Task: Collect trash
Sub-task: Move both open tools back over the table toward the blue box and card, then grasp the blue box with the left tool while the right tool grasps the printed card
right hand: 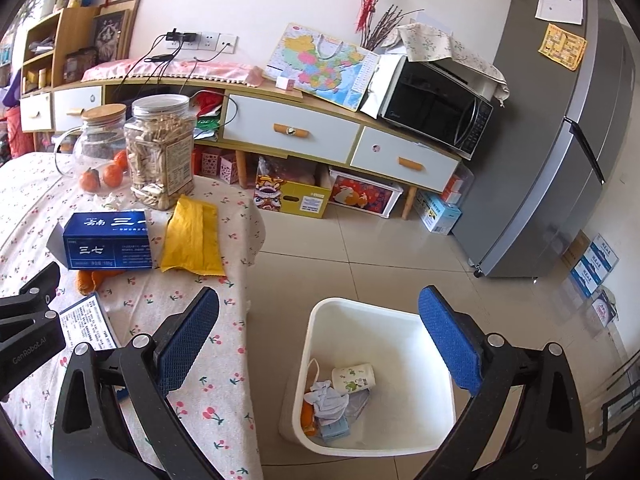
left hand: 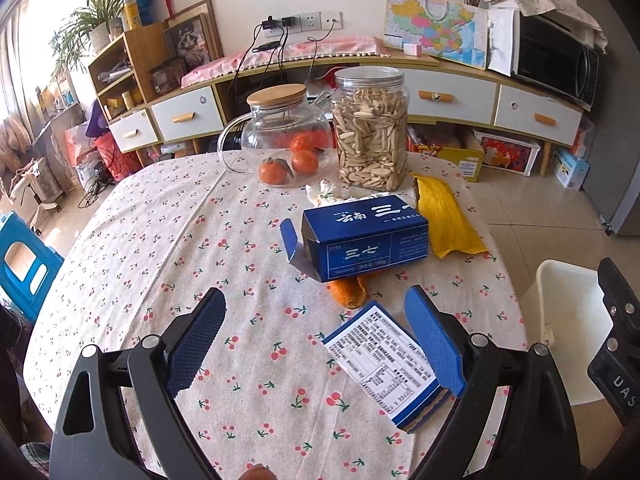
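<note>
Cherry-print tabletop (left hand: 160,240), centre frame: light, crushable blue cardboard box (left hand: 364,236); pinch its long sides. Left tongs (left hand: 316,340) and right tongs (right hand: 320,340) gape empty.

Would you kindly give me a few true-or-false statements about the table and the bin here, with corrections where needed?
1. The blue box lies on top of an orange peel. True.
2. The white bin is empty. False: it holds a paper cup and other scraps.
3. The yellow packet lies beside the blue box, near the table's edge. True.
4. The left gripper is clamped on the printed carton. False: its jaws stand open, with nothing gripped.
5. The seed jar has a bamboo lid. False: the glass pitcher has it.
</note>
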Available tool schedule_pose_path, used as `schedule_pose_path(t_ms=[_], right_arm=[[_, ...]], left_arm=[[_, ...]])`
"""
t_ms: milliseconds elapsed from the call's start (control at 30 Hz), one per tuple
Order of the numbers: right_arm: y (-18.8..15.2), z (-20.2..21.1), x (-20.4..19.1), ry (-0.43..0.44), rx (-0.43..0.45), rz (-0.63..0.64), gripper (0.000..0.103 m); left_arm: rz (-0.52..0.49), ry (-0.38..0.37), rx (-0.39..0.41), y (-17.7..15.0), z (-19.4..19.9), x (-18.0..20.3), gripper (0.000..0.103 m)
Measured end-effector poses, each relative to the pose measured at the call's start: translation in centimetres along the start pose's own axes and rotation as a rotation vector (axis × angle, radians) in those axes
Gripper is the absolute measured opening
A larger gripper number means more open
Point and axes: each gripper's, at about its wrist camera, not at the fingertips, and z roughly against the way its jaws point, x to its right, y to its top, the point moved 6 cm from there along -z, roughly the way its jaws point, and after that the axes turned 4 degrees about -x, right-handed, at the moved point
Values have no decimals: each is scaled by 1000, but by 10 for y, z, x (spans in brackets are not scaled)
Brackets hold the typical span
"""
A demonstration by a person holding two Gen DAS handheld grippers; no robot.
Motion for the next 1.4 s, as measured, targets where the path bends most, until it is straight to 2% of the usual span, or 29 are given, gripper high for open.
schedule_pose_path(t_ms=[233, 400, 700, 867, 900, 967, 1000, 1033, 1067, 1167, 1267, 1400], right_arm=[[-1, -10, -53, 83, -55, 74, 96], [-7, -18, -95, 160, -110, 165, 96], [-33, -31, -159, 381, -289, 258, 96], [-44, -35, -180, 431, -350, 302, 95], [-45, -35, -183, 441, -356, 310, 92], [-49, -35, -186, 492, -388, 305, 69], [-48, -34, -184, 507, -393, 289, 66], [-47, -32, -182, 503, -392, 287, 56], [-46, -31, -179, 507, -396, 284, 54], [-48, -31, -166, 536, -438, 232, 54], [-47, -28, -153, 534, -437, 213, 54], [-45, -28, -137, 537, -444, 174, 54]], left_arm=[[11, 33, -18, -6, -13, -40, 89], [82, 60, -57, -11, -29, -78, 89], [173, 34, -106, -13, -44, -113, 89], [186, 15, -122, -11, -48, -119, 89], [186, 12, -125, -11, -49, -120, 89], [183, 1, -129, -8, -51, -120, 89], [179, -7, -129, -6, -52, -120, 89], [173, -17, -127, -3, -53, -119, 89], [165, -30, -121, 1, -53, -117, 89], [101, -75, -80, 17, -50, -104, 88], [-6, -116, -61, 40, -50, -79, 89], [-220, -194, -105, 65, -61, -31, 89]])
